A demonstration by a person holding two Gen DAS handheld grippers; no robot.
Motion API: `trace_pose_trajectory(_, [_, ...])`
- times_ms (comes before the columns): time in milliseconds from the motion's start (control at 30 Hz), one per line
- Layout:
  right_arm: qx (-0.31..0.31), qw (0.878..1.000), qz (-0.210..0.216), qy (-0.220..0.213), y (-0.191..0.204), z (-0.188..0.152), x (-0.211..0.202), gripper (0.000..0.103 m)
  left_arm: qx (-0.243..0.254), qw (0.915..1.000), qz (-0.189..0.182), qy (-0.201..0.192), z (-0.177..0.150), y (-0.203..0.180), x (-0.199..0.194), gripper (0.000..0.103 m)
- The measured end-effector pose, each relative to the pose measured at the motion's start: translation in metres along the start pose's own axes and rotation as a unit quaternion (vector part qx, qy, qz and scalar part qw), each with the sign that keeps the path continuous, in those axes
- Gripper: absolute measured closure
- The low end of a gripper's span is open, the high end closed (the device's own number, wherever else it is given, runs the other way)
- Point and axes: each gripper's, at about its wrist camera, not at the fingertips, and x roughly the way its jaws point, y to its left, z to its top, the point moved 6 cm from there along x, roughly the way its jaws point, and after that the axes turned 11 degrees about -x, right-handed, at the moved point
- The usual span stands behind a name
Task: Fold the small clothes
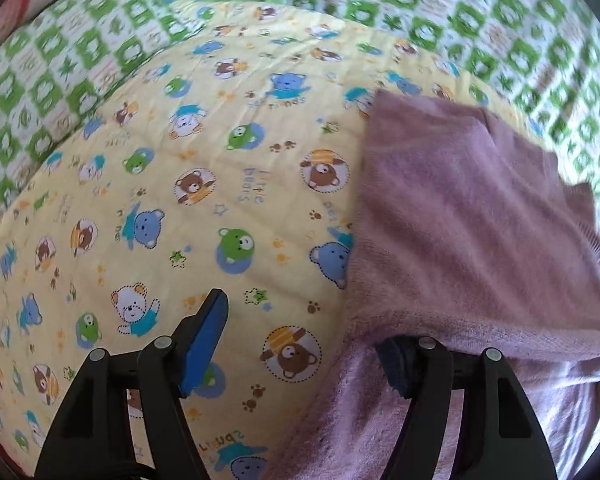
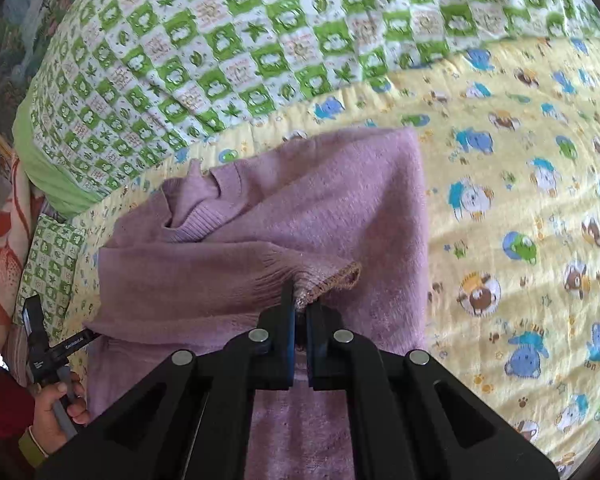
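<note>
Your right tool (image 2: 300, 304) is pinched tight on the ribbed, stitched edge of the mauve sweater (image 2: 284, 216), which may be a sleeve cuff, though the bunched fabric makes that hard to say. That edge is drawn in over the middle of the garment. Just beyond your grip, the sweater lies across the yellow bear-print blanket (image 2: 520, 168), partly folded over on itself, with its ribbed neck opening toward the far left. Low at the left edge of that view, your left hand (image 2: 56, 412) grips the handle of the other tool.

Your left tool (image 1: 300, 344) stands wide apart. Its left finger, with the blue pad (image 1: 204, 344), hovers over the bare blanket (image 1: 204, 152), while the right finger sits under or against a fold of the sweater (image 1: 460, 208), so only its base shows. Nothing is clamped between the two. From here the sweater fills the lower right and rises toward the middle right, with one flap lying over the layer beneath.

Past the sweater in both views the blanket spreads smooth, printed with bears, stars and paw marks. Farther still lies the green and white checked quilt (image 2: 236, 52), its plain green edge (image 2: 52, 176) showing at the left of the right wrist view. At the far left edge a red and white floral cloth (image 2: 0, 256) is visible.
</note>
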Motion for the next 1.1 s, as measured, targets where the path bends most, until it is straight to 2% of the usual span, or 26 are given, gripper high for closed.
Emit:
trace_pose_trajectory(133, [-0.032, 0.999, -0.004, -0.019, 0.010, 0.009, -0.002, 0.098, 0.007, 1.0000, 0.000, 0.003, 0.000, -0.004, 0.002, 0.033])
trace_pose_trajectory(467, [-0.033, 0.996, -0.045, 0.069, -0.018, -0.041, 0.036, 0.097, 0.032, 0.9992, 0.004, 0.026, -0.027, 0.017, 0.000, 0.031])
trace_pose_trajectory(567, [-0.017, 0.996, -0.044, 0.075, -0.020, -0.040, 0.031, 0.081, 0.058, 0.9975, -0.008, 0.039, -0.037, 0.022, -0.010, 0.033])
trace_pose_trajectory(633, [-0.017, 0.997, -0.040, 0.071, -0.018, -0.037, 0.021, 0.072, 0.070, 0.9952, -0.040, 0.056, -0.042, 0.027, -0.023, 0.033])
trace_pose_trajectory(700, [-0.028, 0.997, -0.043, 0.060, -0.015, -0.031, 0.008, 0.061, 0.078, 0.9895, -0.099, 0.071, -0.042, 0.026, -0.039, 0.033])
trace_pose_trajectory(733, [-0.035, 0.997, -0.042, 0.052, -0.014, -0.025, 0.002, 0.060, 0.093, 0.9838, -0.133, 0.075, -0.040, 0.020, -0.050, 0.033])
trace_pose_trajectory(800, [-0.050, 0.998, -0.029, 0.038, -0.011, -0.010, -0.006, 0.060, 0.133, 0.9746, -0.166, 0.070, -0.032, 0.004, -0.065, 0.032])
trace_pose_trajectory(900, [-0.094, 0.995, -0.012, 0.032, -0.003, 0.021, -0.002, 0.059, 0.207, 0.9597, -0.185, 0.044, -0.003, -0.044, -0.075, 0.024])
trace_pose_trajectory(1000, [-0.139, 0.990, 0.009, 0.025, 0.006, 0.057, 0.014, 0.057, 0.249, 0.9478, -0.196, 0.037, 0.029, -0.097, -0.060, 0.020])
trace_pose_trajectory(1067, [-0.163, 0.986, 0.015, 0.024, 0.008, 0.080, 0.029, 0.049, 0.271, 0.9420, -0.193, 0.044, 0.048, -0.131, -0.042, 0.020])
trace_pose_trajectory(1100, [-0.175, 0.984, 0.023, 0.026, 0.010, 0.089, 0.038, 0.041, 0.282, 0.9398, -0.187, 0.048, 0.057, -0.146, -0.031, 0.019])
